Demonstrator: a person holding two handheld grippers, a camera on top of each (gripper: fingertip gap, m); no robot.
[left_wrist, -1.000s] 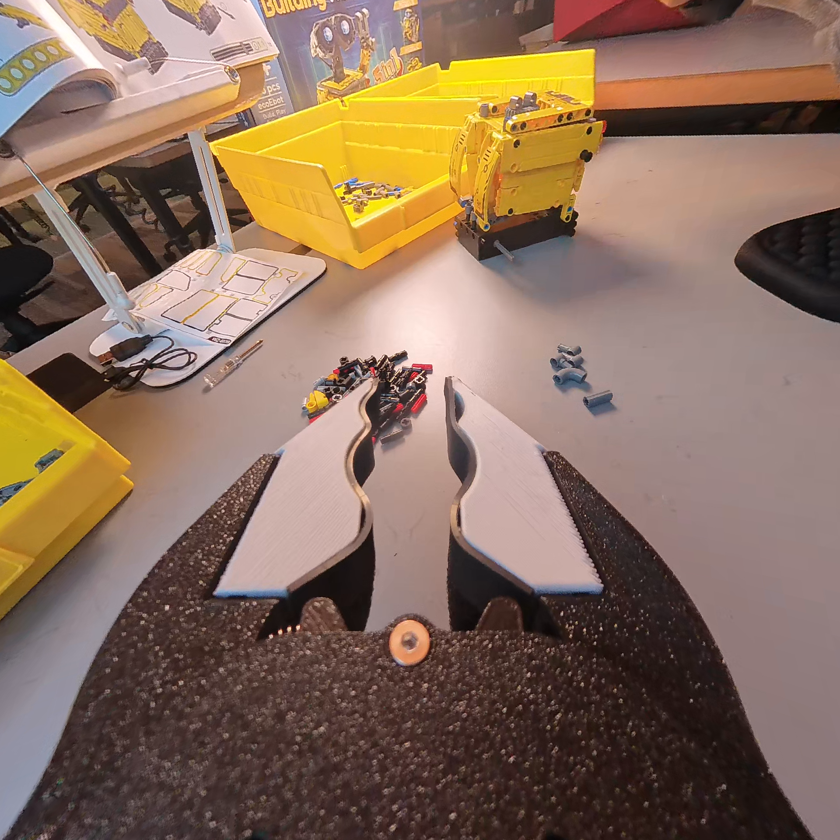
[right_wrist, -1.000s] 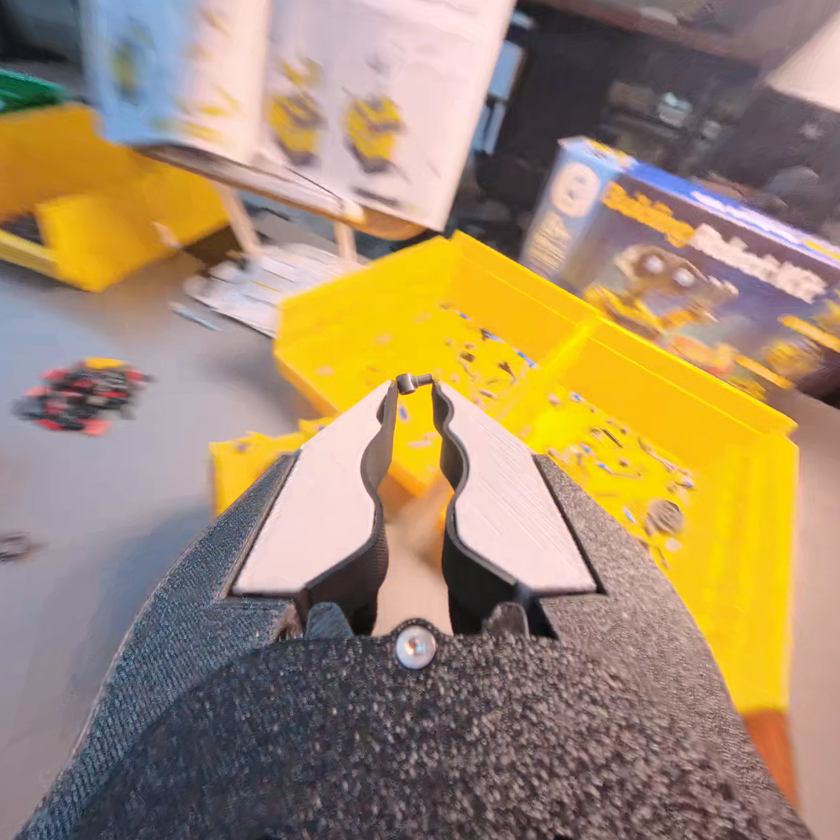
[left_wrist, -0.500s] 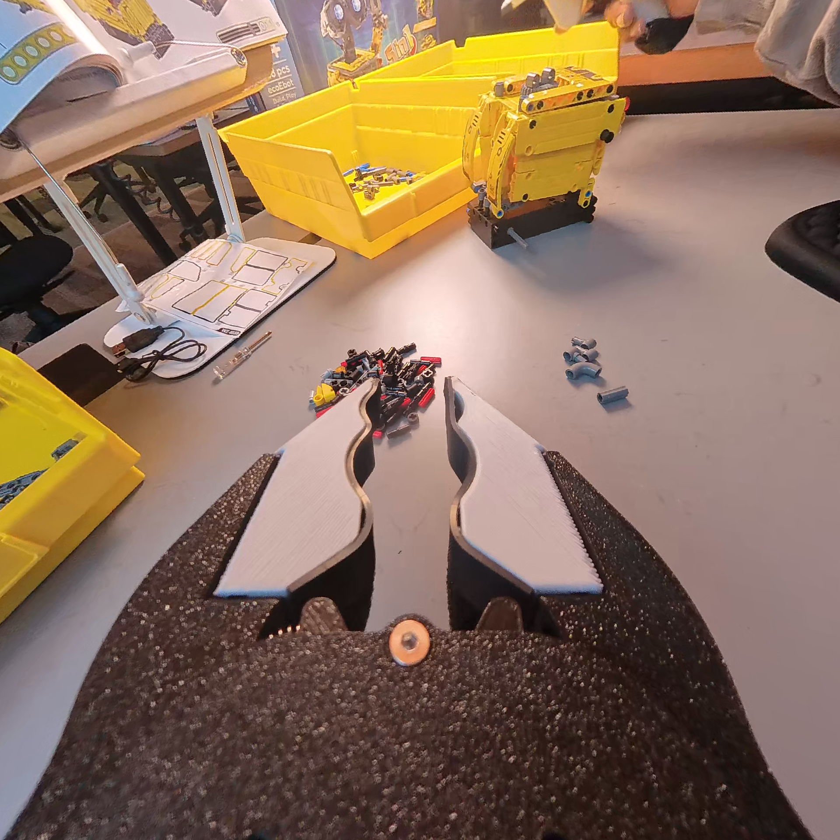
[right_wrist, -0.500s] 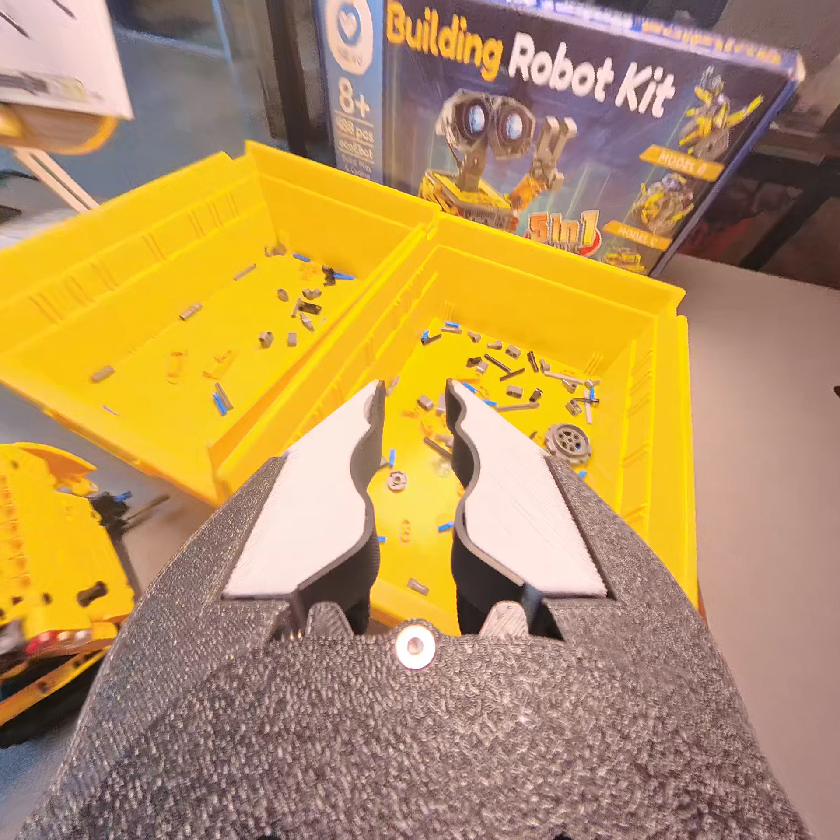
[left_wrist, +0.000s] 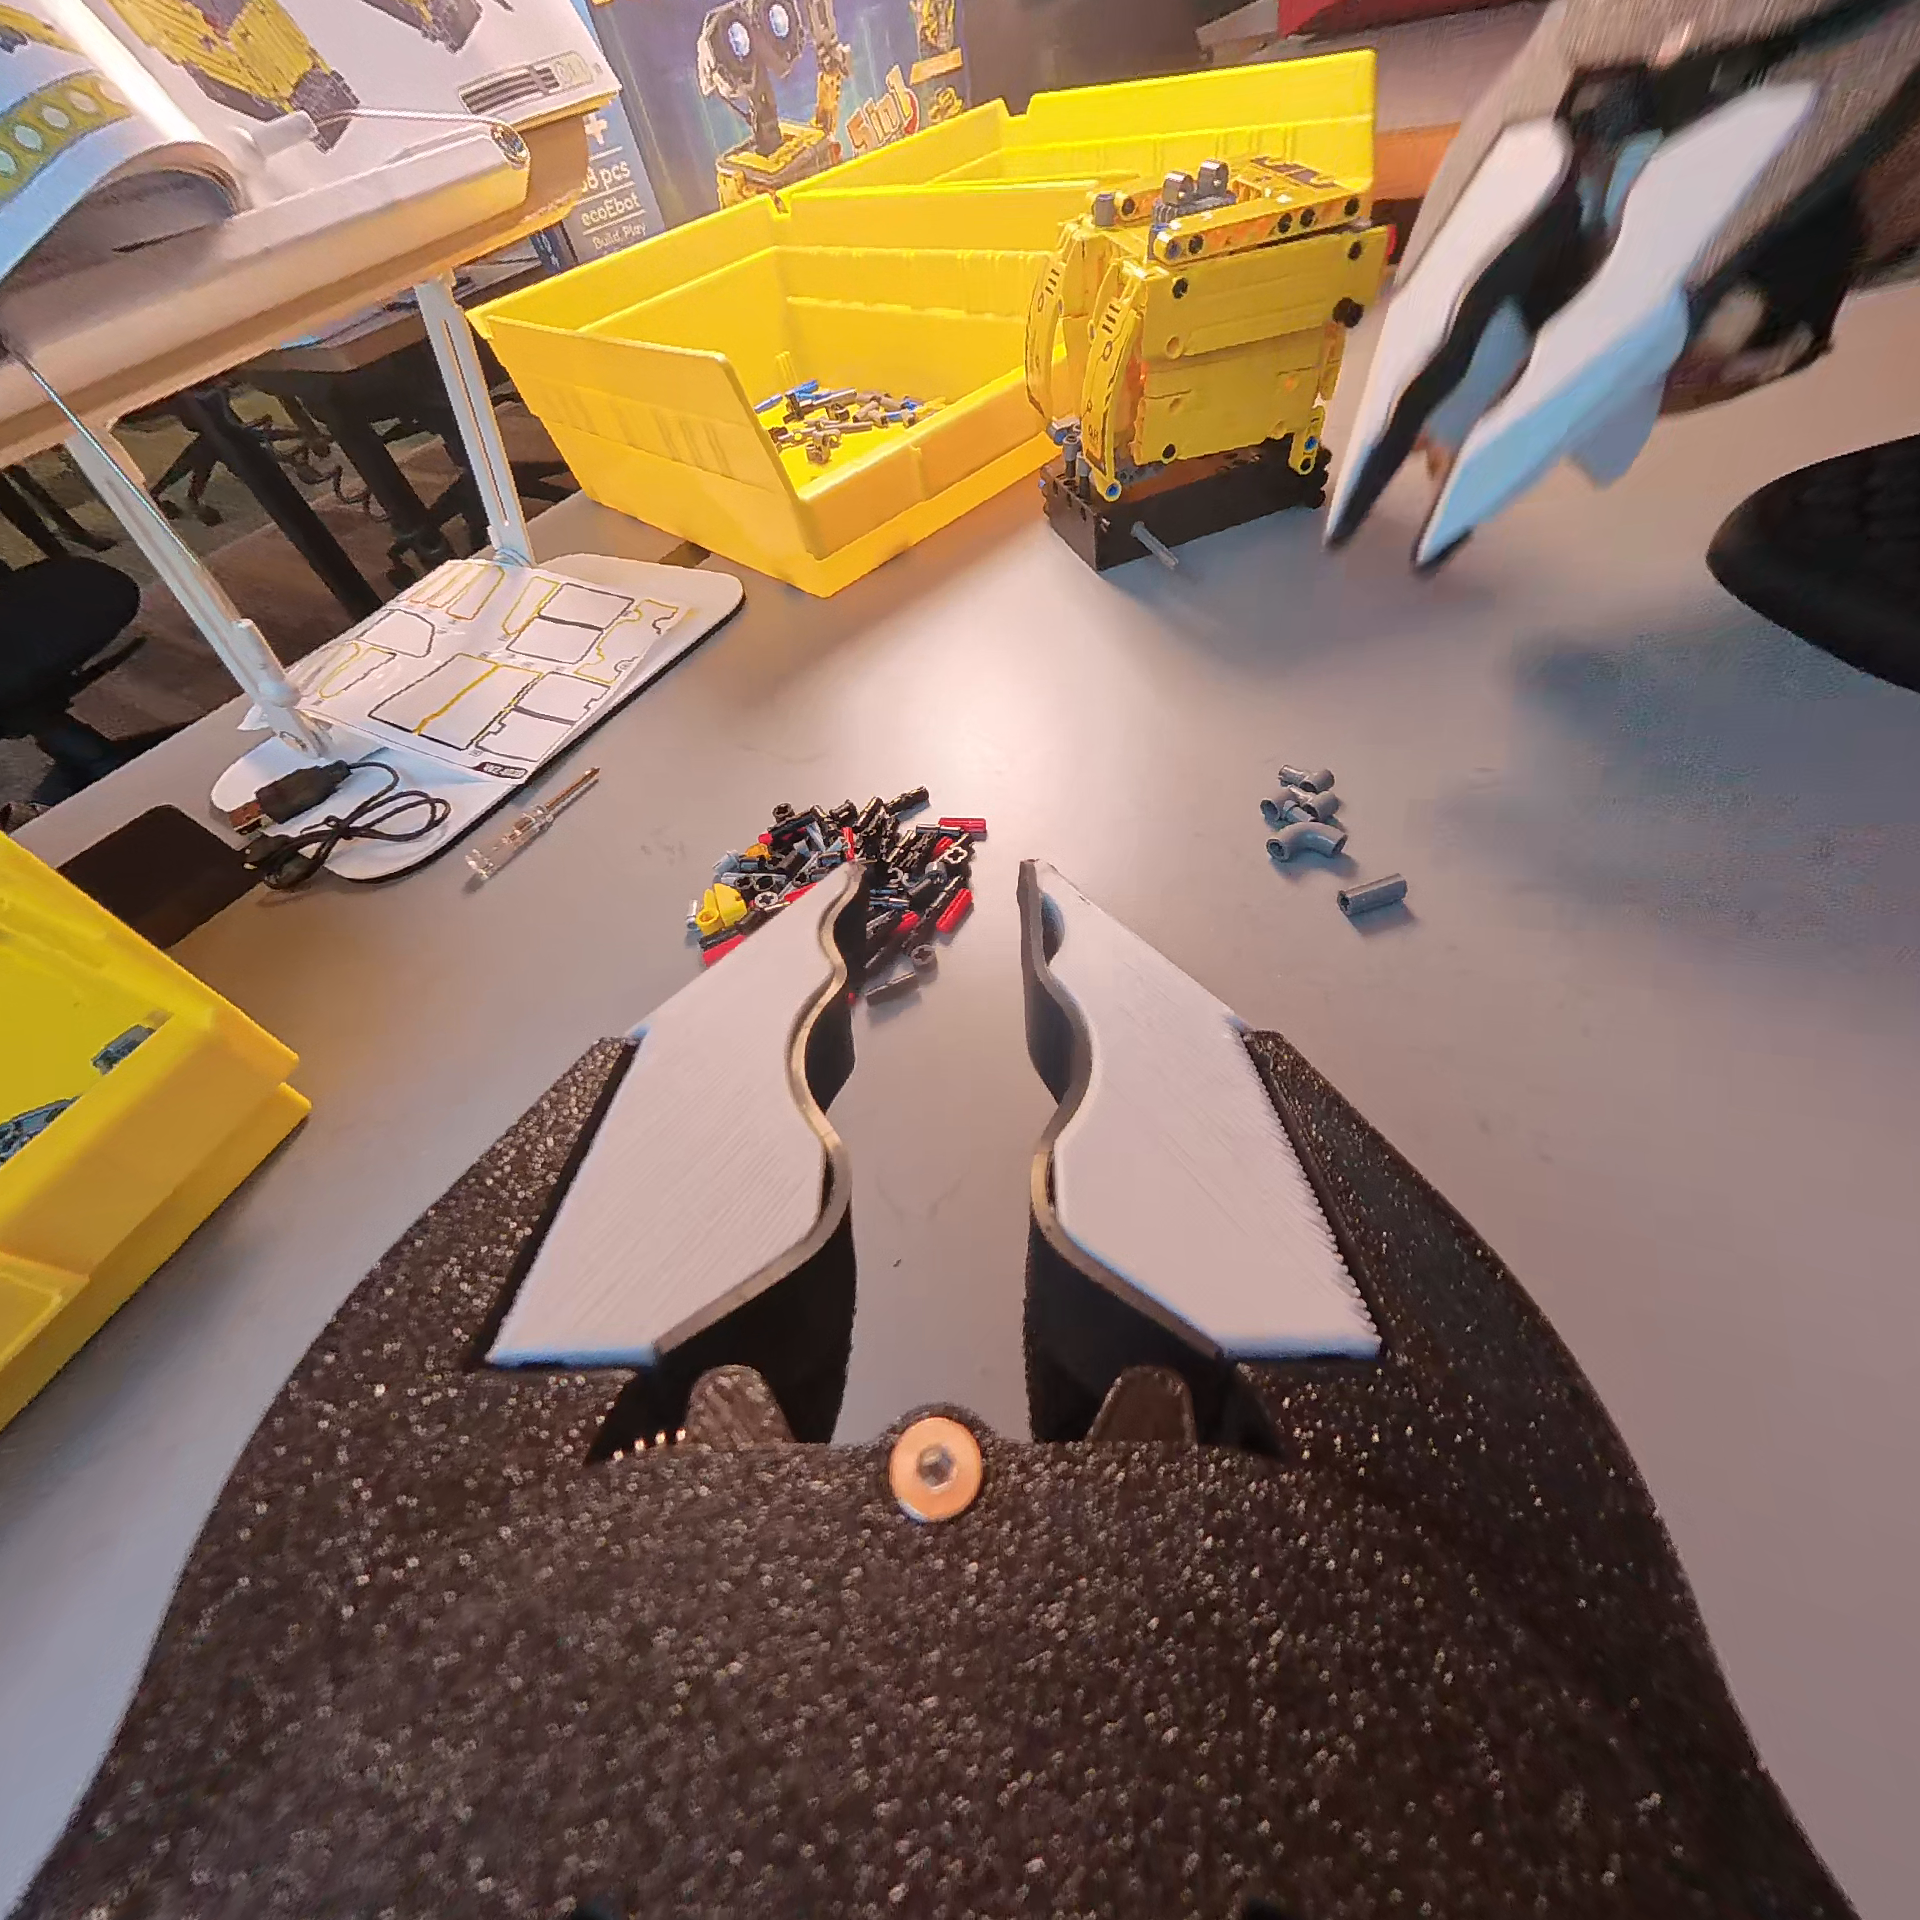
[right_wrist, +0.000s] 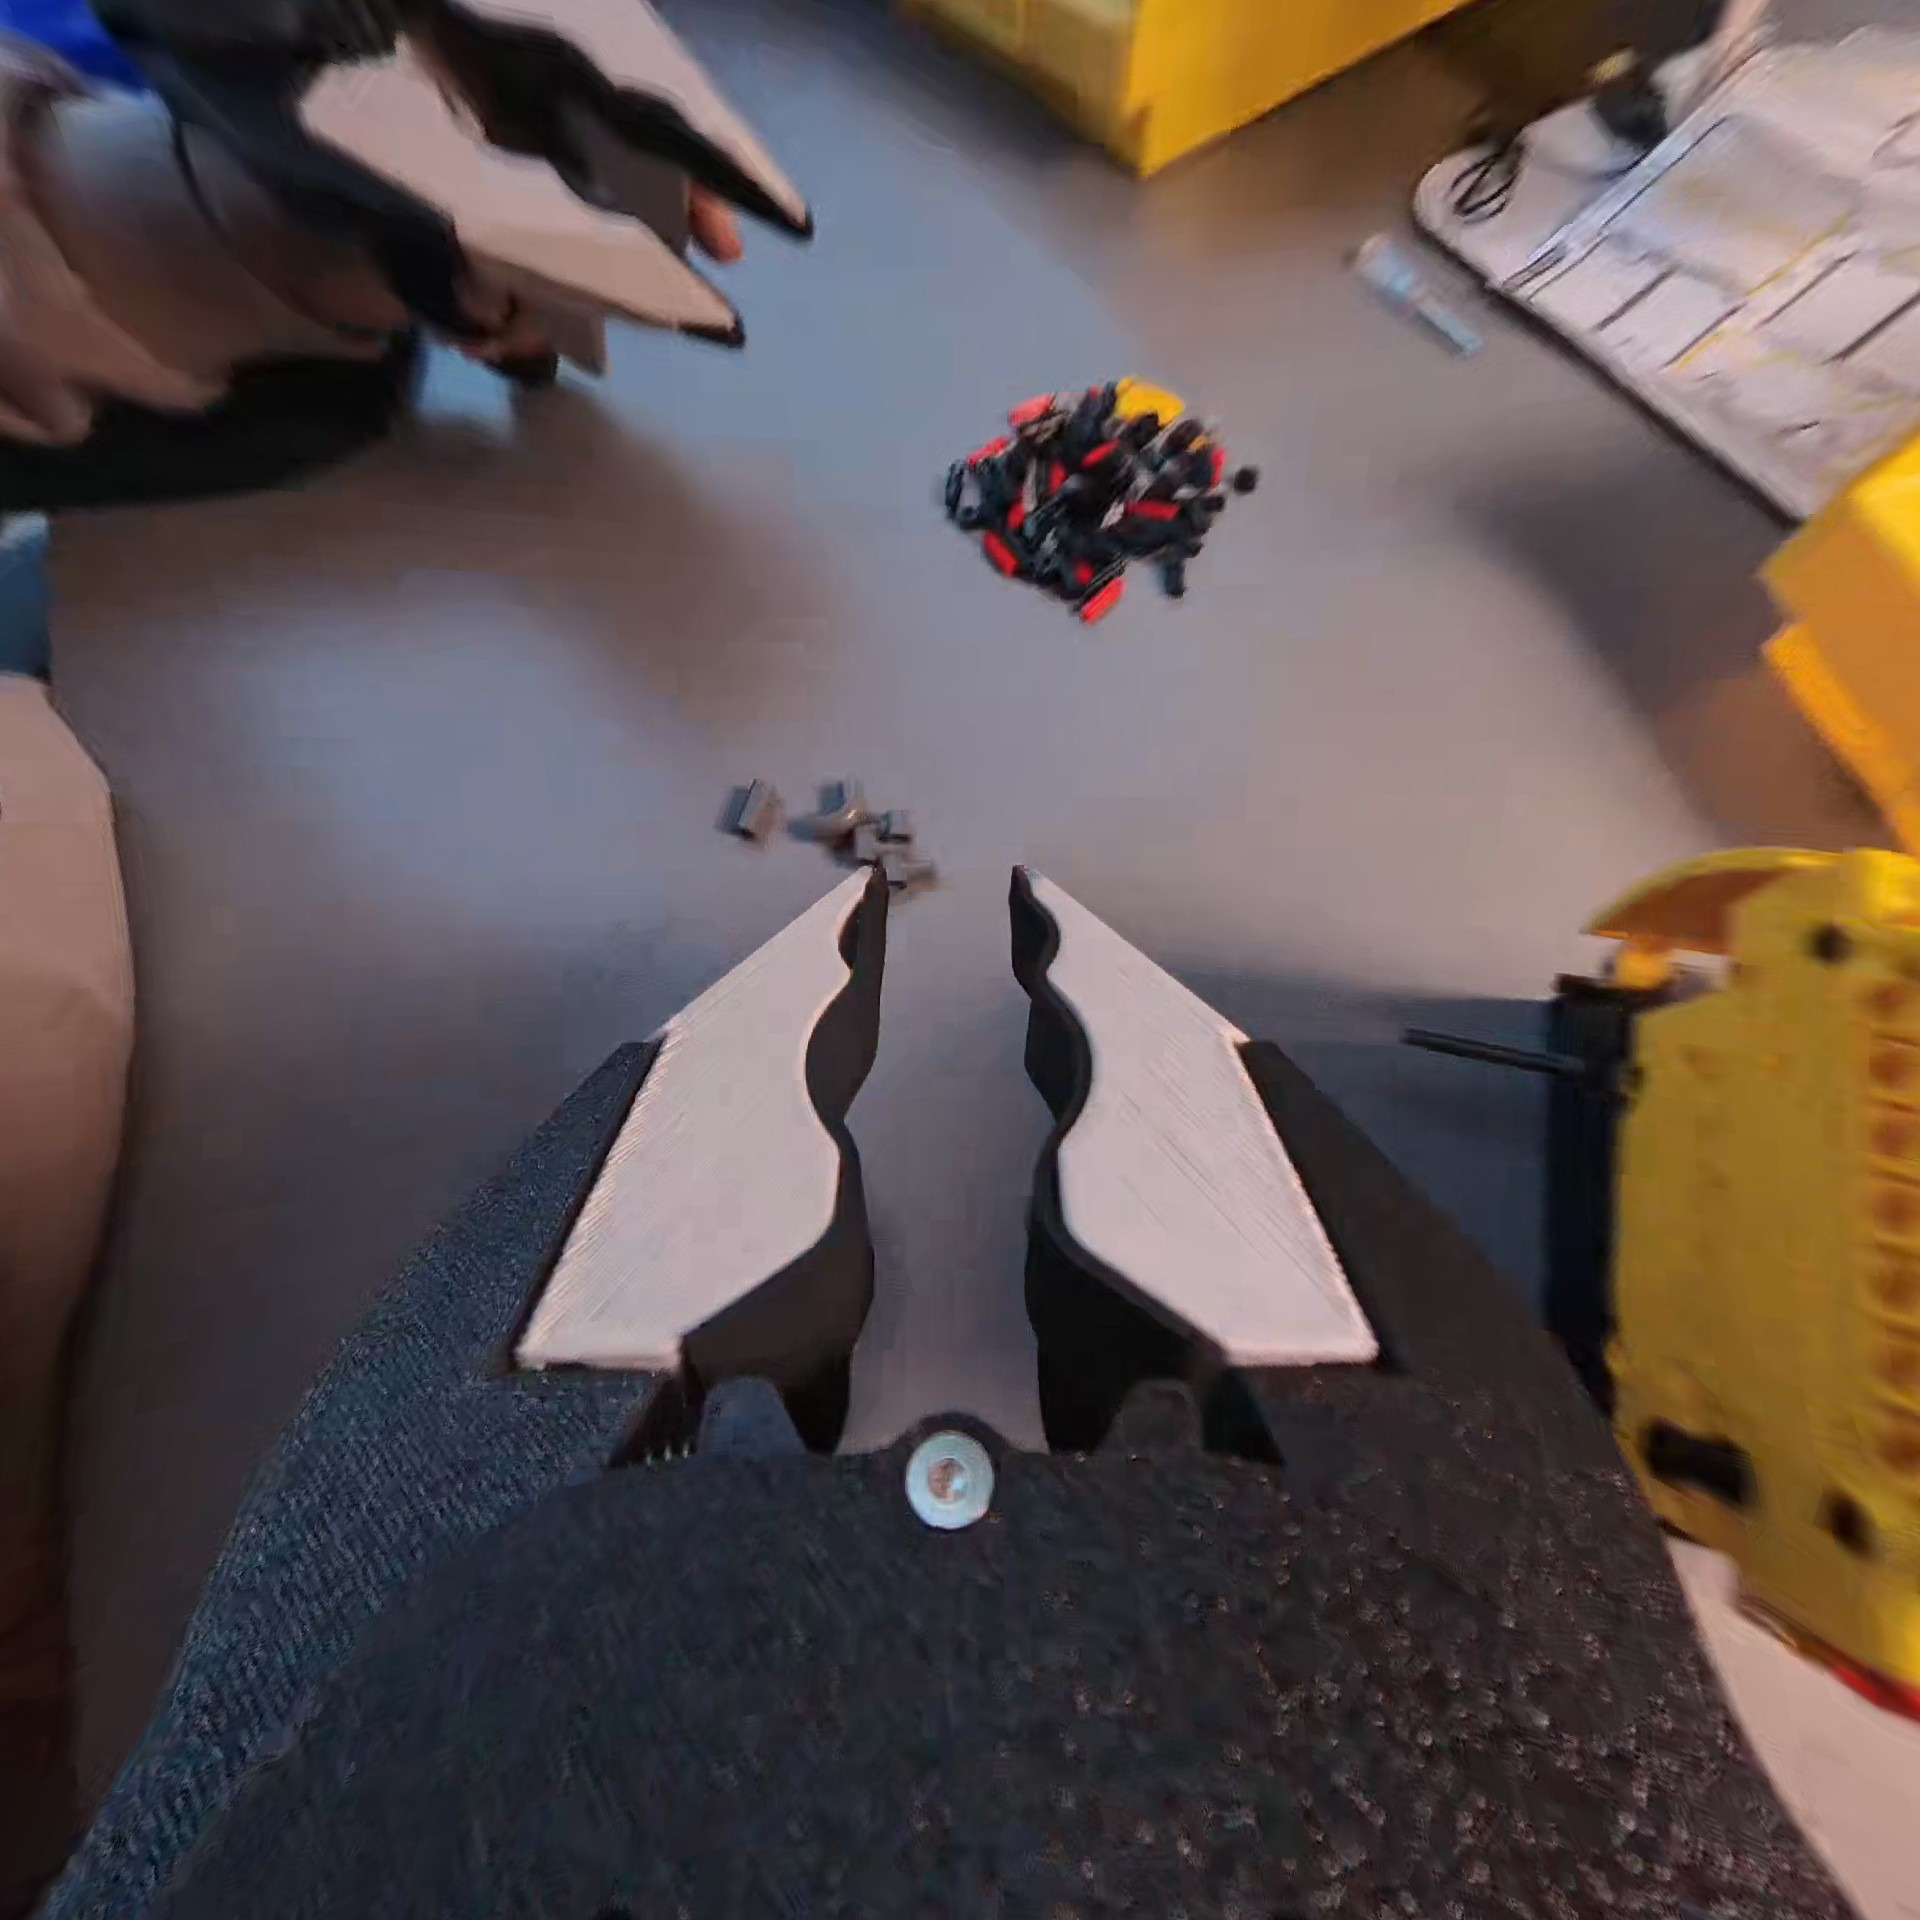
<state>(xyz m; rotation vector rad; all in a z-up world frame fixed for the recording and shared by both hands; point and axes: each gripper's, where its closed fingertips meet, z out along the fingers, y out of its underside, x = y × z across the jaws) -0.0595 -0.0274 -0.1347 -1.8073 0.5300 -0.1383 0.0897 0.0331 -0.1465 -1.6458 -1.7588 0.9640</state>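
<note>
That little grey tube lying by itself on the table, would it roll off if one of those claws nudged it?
Probably, yes. The grey tube looks round and smooth and lies on its side on the flat table, so a sideways nudge would likely send it rolling. It seems tiny, hard plastic, likely very light and stiff, so it may skid or flick away. The right gripper, open, is nearest it.

The right gripper (right_wrist: 948, 883) swung away from the yellow bins (left_wrist: 790, 416) and came down over the table (right_wrist: 520, 675) — its parted tips now sat just short of the loose grey pieces (right_wrist: 831, 826), beside the yellow model (right_wrist: 1766, 1195). It entered the left view (left_wrist: 1387, 545) — blurred.
</note>
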